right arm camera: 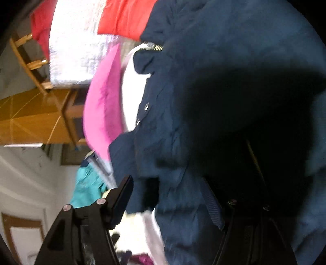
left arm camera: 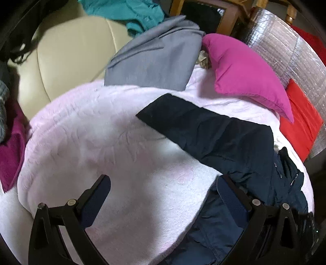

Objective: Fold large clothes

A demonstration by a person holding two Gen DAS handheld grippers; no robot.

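Holding our left gripper [left arm camera: 163, 195] above the bed, we keep its jaws spread wide with nothing pinched; its left finger [left arm camera: 95, 201] hangs over the pale pink blanket [left arm camera: 97, 142], and its right finger [left arm camera: 232, 201] sits at the edge of the navy jacket [left arm camera: 220, 138]; whether that finger touches the cloth we cannot tell. Our right gripper [right arm camera: 169, 201] is rolled to one side and blurred; its jaws stand apart, and the jacket [right arm camera: 214, 61] bulges between them, draping over the right finger [right arm camera: 212, 205] while the left finger [right arm camera: 120, 195] stays clear of it, so we see no clamp on the fabric. The jacket lies on the blanket at the right side of the bed, one sleeve stretched flat across toward the middle. Beyond it rests a magenta pillow [left arm camera: 242, 75], touching a red cushion [left arm camera: 299, 122]; a grey garment [left arm camera: 156, 55] lies at the blanket's far edge, with a teal garment [left arm camera: 126, 10] behind it on a cream seat [left arm camera: 67, 53].
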